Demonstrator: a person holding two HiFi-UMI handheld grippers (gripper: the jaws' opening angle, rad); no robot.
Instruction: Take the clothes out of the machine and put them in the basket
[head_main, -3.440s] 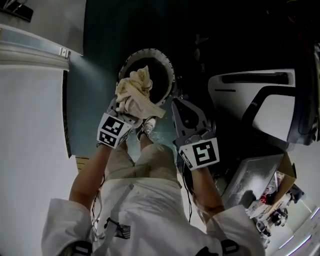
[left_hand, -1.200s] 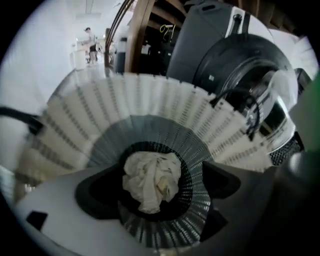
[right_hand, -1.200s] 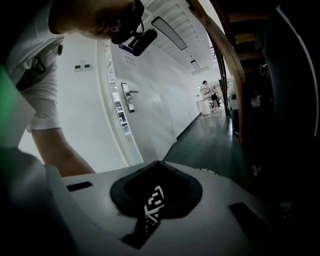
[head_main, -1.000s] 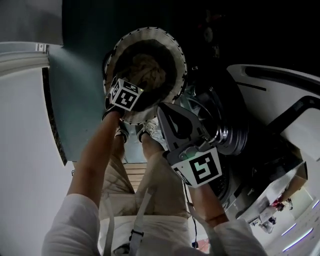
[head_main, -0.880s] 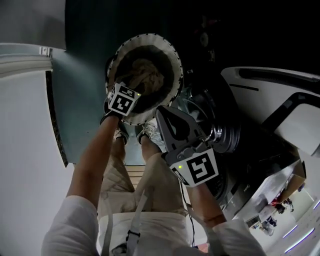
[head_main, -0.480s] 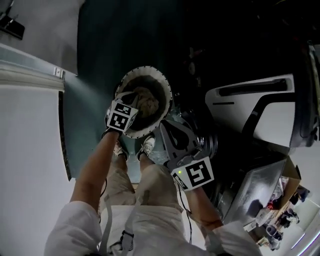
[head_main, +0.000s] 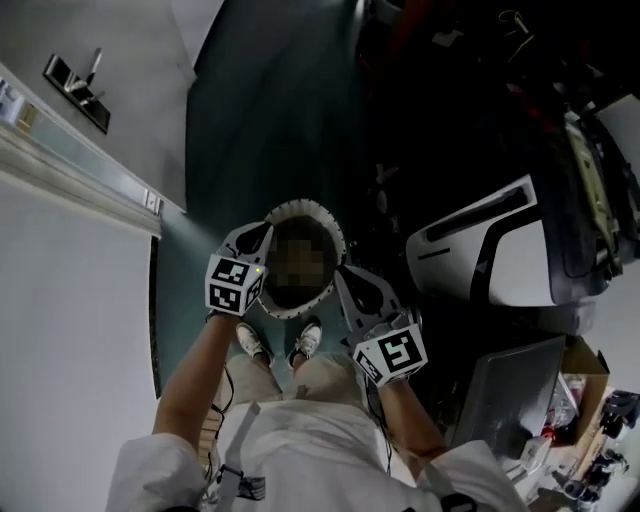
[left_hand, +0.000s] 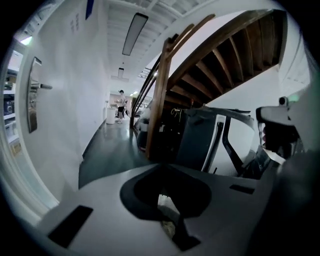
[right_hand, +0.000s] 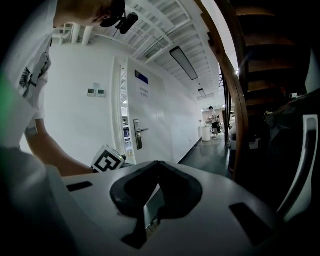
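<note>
One left hand-held gripper (head_main: 256, 234) and one right hand-held gripper (head_main: 349, 279), two in all; one basket (head_main: 337, 243); one machine (head_main: 478, 255); two shoes (head_main: 250, 343).

On my feed the basket (head_main: 300, 204) rim's white with dark slits, and the floor (head_main: 260, 130) around it is dark teal. Beside the basket, left gripper (head_main: 252, 232) and right gripper (head_main: 346, 273) look grey, with black-and-white square-pattern cubes. Below it, beige shorts (head_main: 325, 372) and white shoes (head_main: 308, 340).

Corridor of an office or lab building
White walls, strip ceiling lights (left_hand: 134, 33), lever-handled door (right_hand: 155, 120), wooden staircase (left_hand: 220, 60) above a dark polished floor (left_hand: 107, 150)
</note>
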